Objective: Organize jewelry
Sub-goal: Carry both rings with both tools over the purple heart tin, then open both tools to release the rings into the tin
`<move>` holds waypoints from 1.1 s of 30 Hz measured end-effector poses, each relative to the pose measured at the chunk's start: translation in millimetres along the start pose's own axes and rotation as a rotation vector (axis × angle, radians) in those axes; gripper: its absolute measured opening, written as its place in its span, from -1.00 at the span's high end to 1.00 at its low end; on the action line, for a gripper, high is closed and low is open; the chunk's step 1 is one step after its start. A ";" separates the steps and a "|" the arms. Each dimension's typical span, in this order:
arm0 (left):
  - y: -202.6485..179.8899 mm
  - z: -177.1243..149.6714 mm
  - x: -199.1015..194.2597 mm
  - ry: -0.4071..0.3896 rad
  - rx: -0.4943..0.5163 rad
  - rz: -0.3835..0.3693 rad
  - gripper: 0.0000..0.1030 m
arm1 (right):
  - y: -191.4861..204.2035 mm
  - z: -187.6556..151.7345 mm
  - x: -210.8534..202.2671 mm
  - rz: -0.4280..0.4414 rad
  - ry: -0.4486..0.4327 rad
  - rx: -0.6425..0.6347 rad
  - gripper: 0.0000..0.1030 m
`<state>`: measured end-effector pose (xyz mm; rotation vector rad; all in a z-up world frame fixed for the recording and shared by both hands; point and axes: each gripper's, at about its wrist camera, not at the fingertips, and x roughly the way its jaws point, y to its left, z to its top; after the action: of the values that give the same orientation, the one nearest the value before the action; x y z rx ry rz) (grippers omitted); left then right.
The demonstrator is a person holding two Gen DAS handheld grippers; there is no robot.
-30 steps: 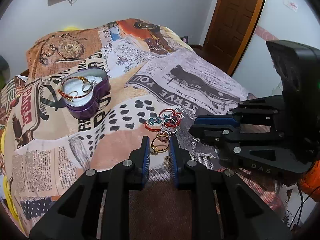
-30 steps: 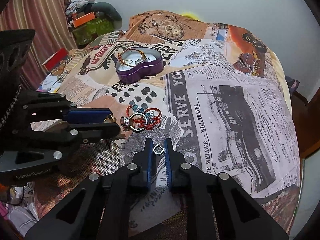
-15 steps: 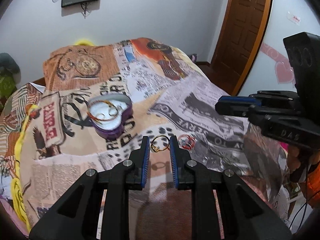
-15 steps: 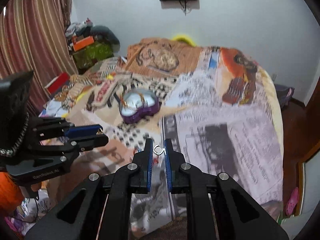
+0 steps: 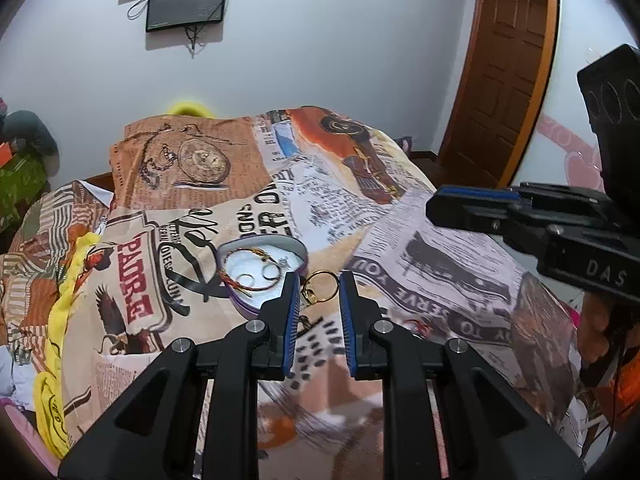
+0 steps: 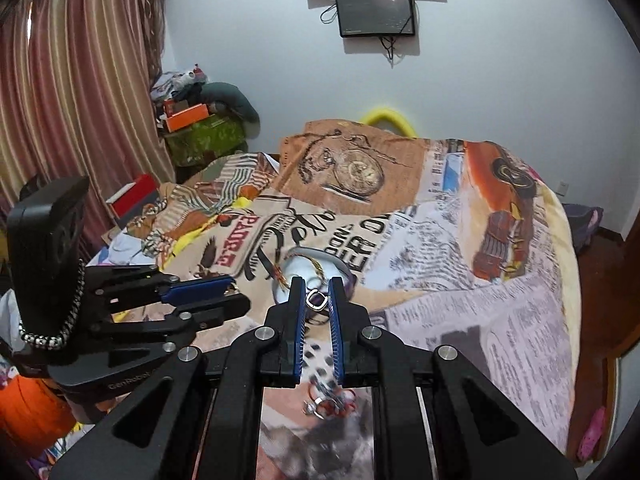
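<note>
Jewelry tin partly filled; left gripper pinching gold ring, right gripper pinching silver ring; a tangled pile is waiting.

Two tongs each carry one ring: one gold, one silver. One heart-shaped tin sits mid-frame on one bed.

A home bedroom is showing here: a bed is lying under a newspaper-print blanket, with a striped curtain hanging beside it. A wall-mounted screen is trailing cables, a wooden door is standing in the corner, and clothes and boxes are piling up by the wall.
</note>
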<state>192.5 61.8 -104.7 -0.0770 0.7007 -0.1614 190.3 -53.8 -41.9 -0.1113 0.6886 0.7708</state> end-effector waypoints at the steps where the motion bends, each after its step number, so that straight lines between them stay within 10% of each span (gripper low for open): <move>1: 4.2 0.2 3.4 0.003 -0.008 0.003 0.64 | 1.0 0.4 5.3 0.006 0.005 0.000 0.80; 33: 66.8 15.4 117.5 0.176 -0.052 0.040 0.64 | -26.8 26.8 148.9 0.079 0.293 0.052 0.80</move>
<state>299.0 107.4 -176.0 -0.0994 0.8815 -0.1122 298.9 25.7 -115.9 -0.1525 0.9952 0.8198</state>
